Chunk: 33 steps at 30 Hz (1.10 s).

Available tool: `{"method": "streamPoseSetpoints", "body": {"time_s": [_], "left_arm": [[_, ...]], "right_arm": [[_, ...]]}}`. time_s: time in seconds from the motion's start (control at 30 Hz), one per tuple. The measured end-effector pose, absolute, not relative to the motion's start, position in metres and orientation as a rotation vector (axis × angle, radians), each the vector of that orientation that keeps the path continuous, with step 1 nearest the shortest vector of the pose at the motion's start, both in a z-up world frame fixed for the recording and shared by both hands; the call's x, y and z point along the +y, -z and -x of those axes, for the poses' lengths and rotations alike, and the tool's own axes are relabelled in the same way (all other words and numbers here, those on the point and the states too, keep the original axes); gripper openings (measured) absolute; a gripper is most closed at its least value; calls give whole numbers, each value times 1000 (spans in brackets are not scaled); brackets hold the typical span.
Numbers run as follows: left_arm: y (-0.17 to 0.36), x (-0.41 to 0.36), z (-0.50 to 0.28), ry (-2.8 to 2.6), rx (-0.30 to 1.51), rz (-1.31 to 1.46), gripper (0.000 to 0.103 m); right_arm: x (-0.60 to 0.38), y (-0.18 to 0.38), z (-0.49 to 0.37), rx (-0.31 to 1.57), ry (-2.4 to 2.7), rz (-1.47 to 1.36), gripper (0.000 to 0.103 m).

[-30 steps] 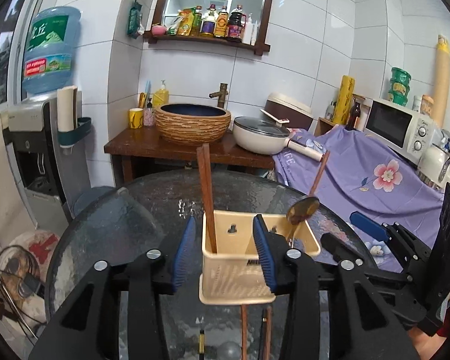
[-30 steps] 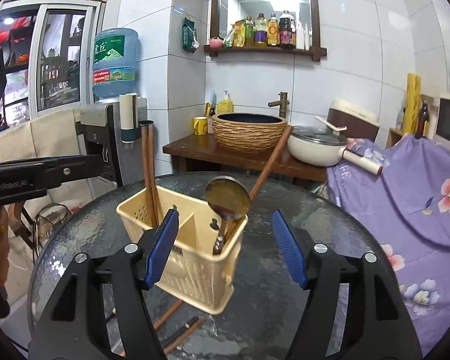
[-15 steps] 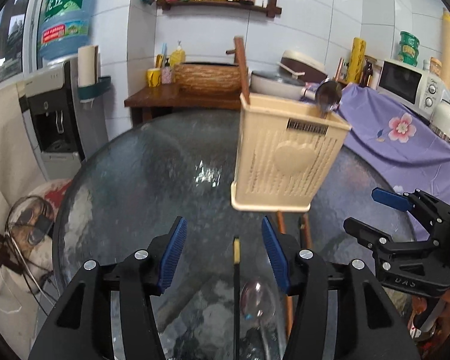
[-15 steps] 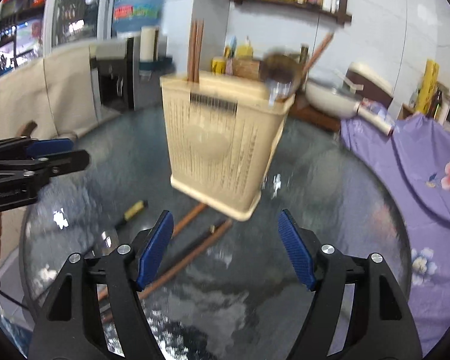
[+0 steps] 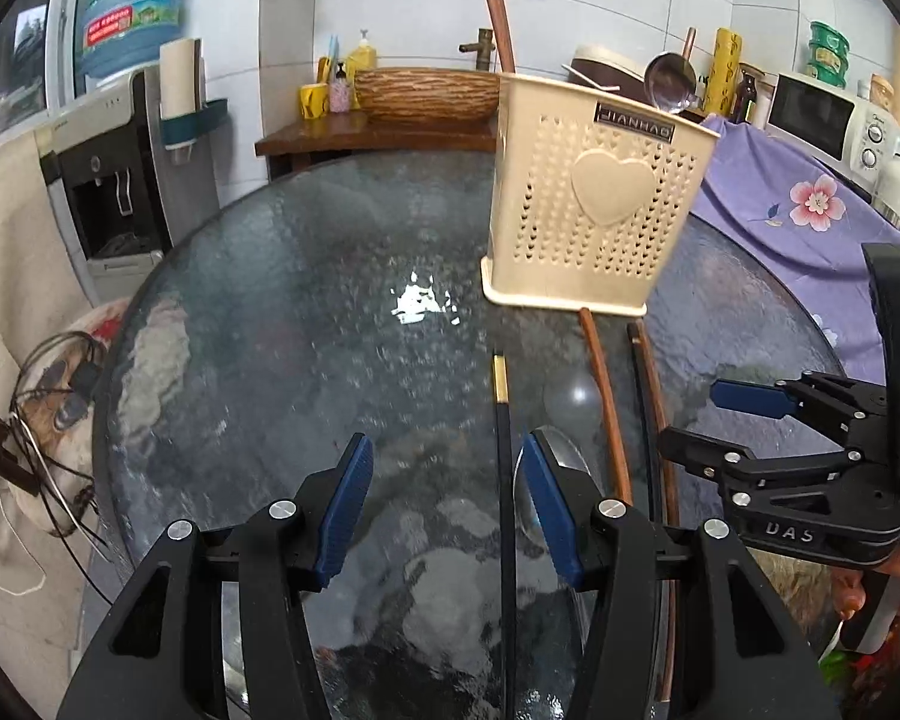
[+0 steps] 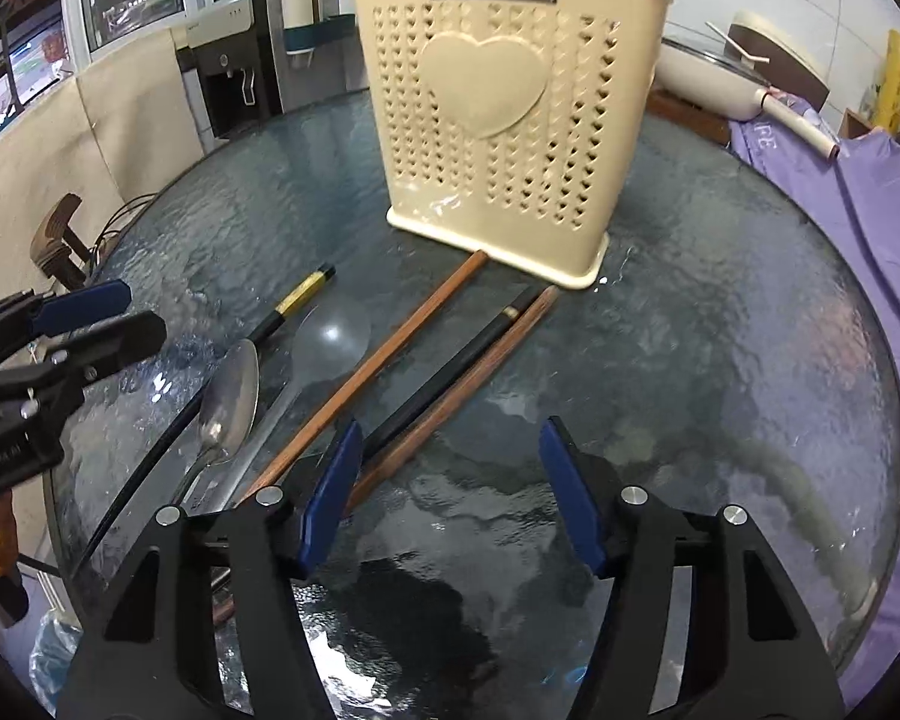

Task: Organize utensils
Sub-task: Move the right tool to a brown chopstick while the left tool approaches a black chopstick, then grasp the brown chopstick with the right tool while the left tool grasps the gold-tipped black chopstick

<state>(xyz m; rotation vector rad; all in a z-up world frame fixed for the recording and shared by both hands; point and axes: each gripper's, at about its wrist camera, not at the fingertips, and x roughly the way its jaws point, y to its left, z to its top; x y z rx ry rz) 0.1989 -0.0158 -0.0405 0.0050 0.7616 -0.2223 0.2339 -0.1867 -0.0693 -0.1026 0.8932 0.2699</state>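
A cream plastic holder (image 6: pixel 498 120), pierced with small hearts, is standing on the rippled glass table (image 6: pixel 720 330) while the left gripper (image 5: pixel 444 504) is hanging spread around a black chopstick (image 5: pixel 504 480), untouched, and the empty right gripper (image 6: pixel 450 492) is closing beside wooden chopsticks (image 6: pixel 390 354).

Holder (image 6: pixel 498 120) standing on the worktop (image 6: pixel 720 330), a spoon (image 5: pixel 669 84) and sticks (image 5: pixel 498 18) in the holder, loose sticks (image 6: pixel 390 354) lying on the worktop in front of the holder, another spoon (image 6: pixel 231 396) left of those sticks
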Motion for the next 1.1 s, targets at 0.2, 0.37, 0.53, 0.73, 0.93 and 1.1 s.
{"method": "streamPoseSetpoints", "body": {"time_s": [0.2,0.37,0.53,0.73,0.93,1.1], "left_arm": [[44,-16,-196,234,765,8,51],[47,-26,-193,265,777,-7,50],[51,-35,-192,285,785,-16,50],[52,-40,-191,296,787,-14,50],[50,-39,-197,280,782,-23,50],[40,-33,-225,267,794,-33,41]], "right_arm": [[-188,73,-239,931,-274,62,53],[-197,72,-246,979,-290,23,40],[-205,70,-249,1001,-274,74,35],[-218,70,-251,1020,-266,60,35],[-223,70,-269,1028,-212,34,35],[-219,70,-289,1025,-175,49,27]]}}
